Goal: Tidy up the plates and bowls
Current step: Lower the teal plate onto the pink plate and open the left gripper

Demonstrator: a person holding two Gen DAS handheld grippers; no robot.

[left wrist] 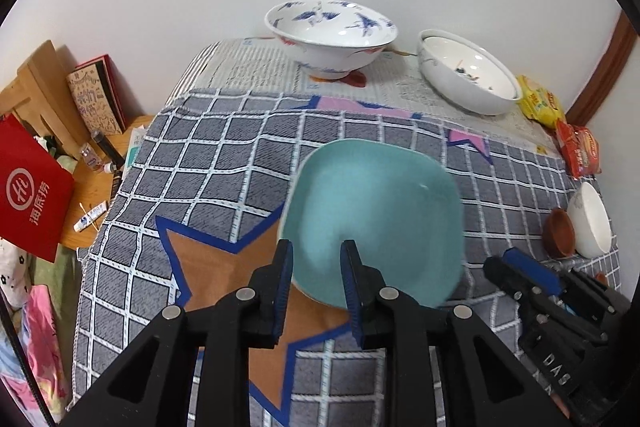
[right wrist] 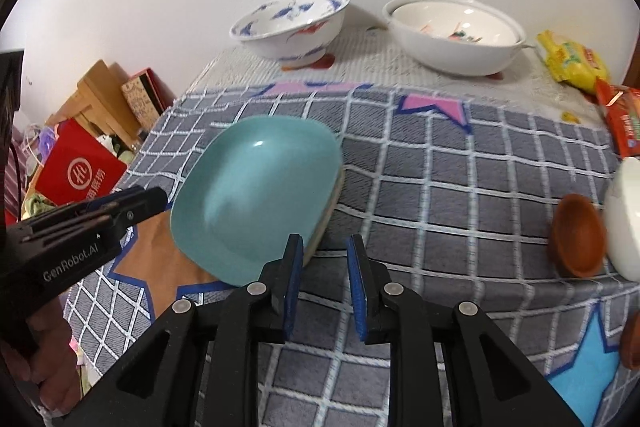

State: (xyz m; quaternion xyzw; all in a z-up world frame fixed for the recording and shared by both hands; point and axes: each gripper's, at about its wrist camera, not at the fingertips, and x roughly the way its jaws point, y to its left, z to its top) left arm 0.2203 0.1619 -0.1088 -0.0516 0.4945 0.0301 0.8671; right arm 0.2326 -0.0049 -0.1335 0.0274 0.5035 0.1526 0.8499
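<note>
Teal plate tilted on the checked cloth, near edge between the left gripper fingers, parted, not clamping. Right gripper fingers parted, empty, just beside plate's right edge.

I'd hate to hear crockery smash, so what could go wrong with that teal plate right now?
The teal plate looks tilted and motion-blurred, apparently on another dish, so it could slide off. The left gripper and right gripper crowd its edge and might collide. The brown saucer and white bowl sit near the table edge.

teal plate ahead, bowls crowding right edge
</note>
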